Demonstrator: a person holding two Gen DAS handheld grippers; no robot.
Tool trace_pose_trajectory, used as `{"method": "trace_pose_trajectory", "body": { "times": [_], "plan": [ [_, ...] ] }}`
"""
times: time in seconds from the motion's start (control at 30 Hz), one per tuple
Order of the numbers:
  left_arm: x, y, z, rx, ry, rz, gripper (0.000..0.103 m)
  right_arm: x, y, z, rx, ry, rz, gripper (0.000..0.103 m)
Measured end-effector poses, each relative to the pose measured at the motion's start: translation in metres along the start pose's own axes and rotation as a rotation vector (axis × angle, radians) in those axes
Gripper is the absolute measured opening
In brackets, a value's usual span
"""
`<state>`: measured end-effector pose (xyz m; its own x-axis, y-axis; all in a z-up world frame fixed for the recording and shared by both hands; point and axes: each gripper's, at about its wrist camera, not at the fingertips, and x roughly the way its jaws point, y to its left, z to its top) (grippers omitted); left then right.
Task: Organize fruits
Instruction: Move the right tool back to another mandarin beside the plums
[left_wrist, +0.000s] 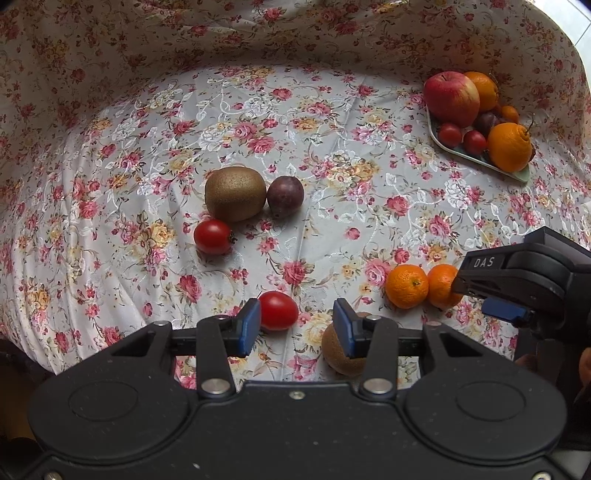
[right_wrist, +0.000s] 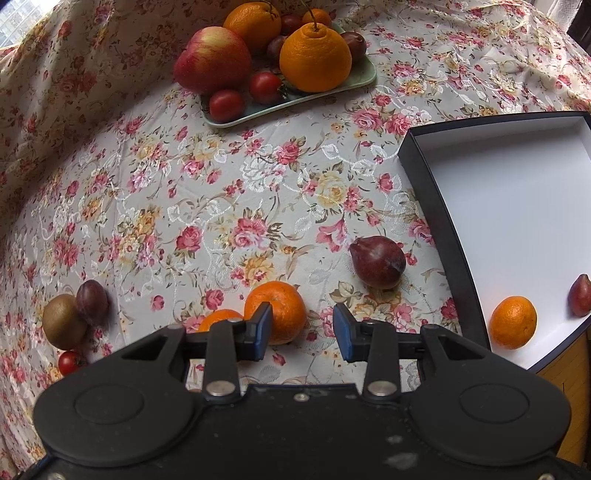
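Observation:
My left gripper (left_wrist: 297, 325) is open above the cloth. A cherry tomato (left_wrist: 277, 310) lies just ahead by its left finger and a kiwi (left_wrist: 341, 354) sits under its right finger. Further off lie a kiwi (left_wrist: 235, 192), a plum (left_wrist: 285, 196) and another tomato (left_wrist: 213, 237). My right gripper (right_wrist: 303, 328) is open and empty; it also shows at the right of the left wrist view (left_wrist: 517, 291). Two mandarins (right_wrist: 276, 310) (right_wrist: 218, 319) lie at its left finger. A red pear (right_wrist: 377, 261) lies ahead to the right.
A green tray (right_wrist: 332, 92) at the back holds an apple (right_wrist: 212, 59), oranges, plums and tomatoes. A dark box with a white inside (right_wrist: 517, 206) stands at the right and holds a mandarin (right_wrist: 513, 322) and a plum (right_wrist: 580, 295). Floral cloth rises behind.

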<state>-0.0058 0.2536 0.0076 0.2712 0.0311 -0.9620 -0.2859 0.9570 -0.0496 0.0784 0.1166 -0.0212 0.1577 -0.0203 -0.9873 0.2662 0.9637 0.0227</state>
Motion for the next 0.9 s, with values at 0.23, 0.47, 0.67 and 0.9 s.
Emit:
{"method": "trace_pose_trajectory", "body": {
  "times": [0.23, 0.47, 0.67, 0.9],
  "plan": [
    [0.000, 0.011, 0.000, -0.020, 0.002, -0.001, 0.052, 0.001, 0.005, -0.003, 0.006, -0.002, 0.007, 0.039],
    [-0.001, 0.015, 0.001, -0.026, 0.003, -0.003, 0.052, 0.007, 0.011, -0.003, 0.008, 0.006, 0.017, 0.039],
    [-0.002, 0.014, 0.000, -0.018, 0.001, -0.008, 0.052, 0.016, 0.019, -0.004, -0.004, 0.039, 0.034, 0.039],
    [-0.003, 0.018, 0.001, -0.024, -0.005, -0.004, 0.052, 0.019, 0.024, -0.003, -0.029, 0.014, 0.029, 0.039]
  ]
}}
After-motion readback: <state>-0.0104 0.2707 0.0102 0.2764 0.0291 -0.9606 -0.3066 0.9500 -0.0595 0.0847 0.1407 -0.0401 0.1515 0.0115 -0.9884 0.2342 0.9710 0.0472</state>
